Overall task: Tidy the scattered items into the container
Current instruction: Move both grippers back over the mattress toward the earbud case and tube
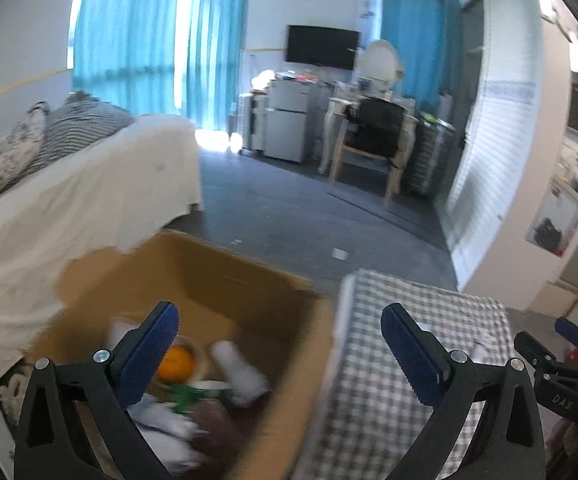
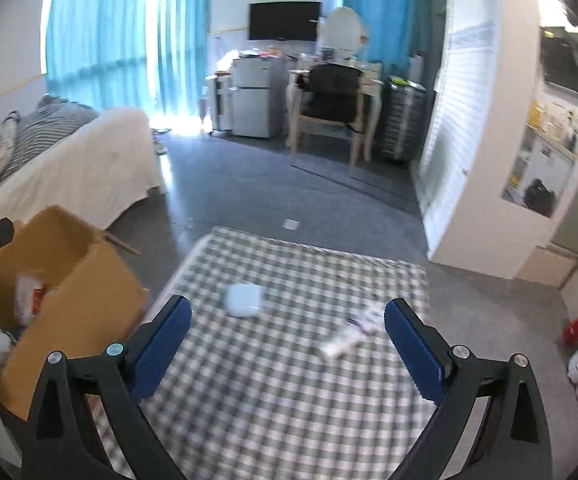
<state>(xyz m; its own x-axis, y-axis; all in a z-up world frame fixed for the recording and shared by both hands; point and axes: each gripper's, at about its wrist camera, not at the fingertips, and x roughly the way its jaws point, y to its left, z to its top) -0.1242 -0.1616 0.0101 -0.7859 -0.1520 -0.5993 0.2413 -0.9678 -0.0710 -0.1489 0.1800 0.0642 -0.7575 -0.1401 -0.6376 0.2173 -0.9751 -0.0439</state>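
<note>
Left gripper [image 1: 279, 328], jaws wide and empty, above an open box [image 1: 225, 276] beside a checked cloth [image 1: 421, 300]. Box contents blurred: an orange [image 1: 177, 362], a white roll [image 1: 239, 368], a green-and-white pack; the rest is unreadable. Right gripper [image 2: 287, 324], jaws wide and empty, over the cloth, where a pale case [image 2: 245, 299] and a smeared packet [image 2: 353, 330] lie apart. Lower cloth is cut off.

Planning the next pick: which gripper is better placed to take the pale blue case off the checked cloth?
Right. The right gripper is open and faces the pale blue case on the checked cloth; the left gripper sits over the cardboard box.
</note>
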